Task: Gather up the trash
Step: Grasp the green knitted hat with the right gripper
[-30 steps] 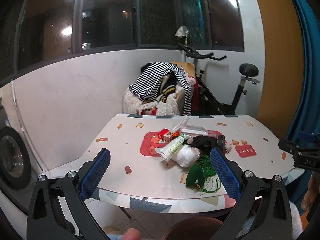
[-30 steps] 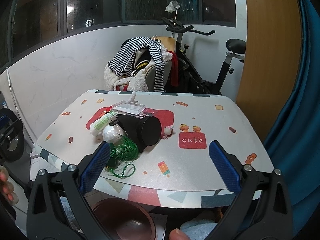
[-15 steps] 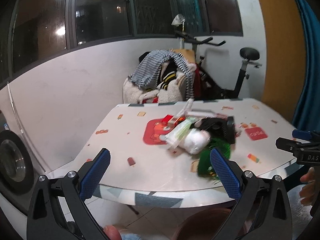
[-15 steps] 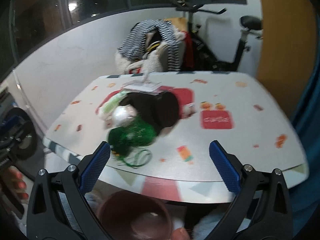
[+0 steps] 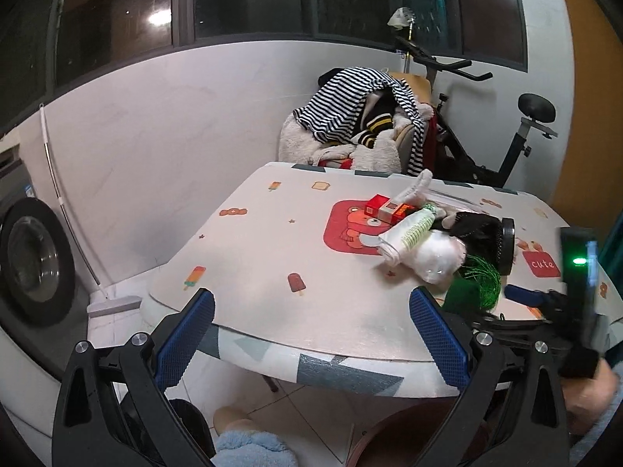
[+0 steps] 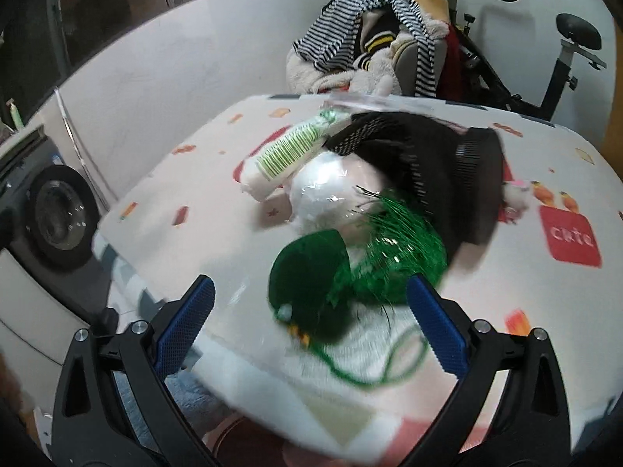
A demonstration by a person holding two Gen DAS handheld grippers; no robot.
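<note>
- Right tool (image 6: pixel 309 313) has closed in on the trash pile since a second ago; the pile now fills its view, blurred by motion. Jaws wide, holding nothing.
- Green tinsel bundle (image 6: pixel 350 264) lies straight ahead between the fingers, at the near desk (image 6: pixel 187 179) edge; white wad (image 6: pixel 327 190), striped tube (image 6: pixel 292 151) and black fan (image 6: pixel 440 171) just beyond it.
- Left tool (image 5: pixel 311 336) has swung left and hangs back, wide and empty; pile ahead to its right, red box (image 5: pixel 383 208) at its far side.
- Judgement: first grab is near, tinsel the likely pick.
- Brown bin (image 5: pixel 420 439) sits below, under the desk edge.
</note>
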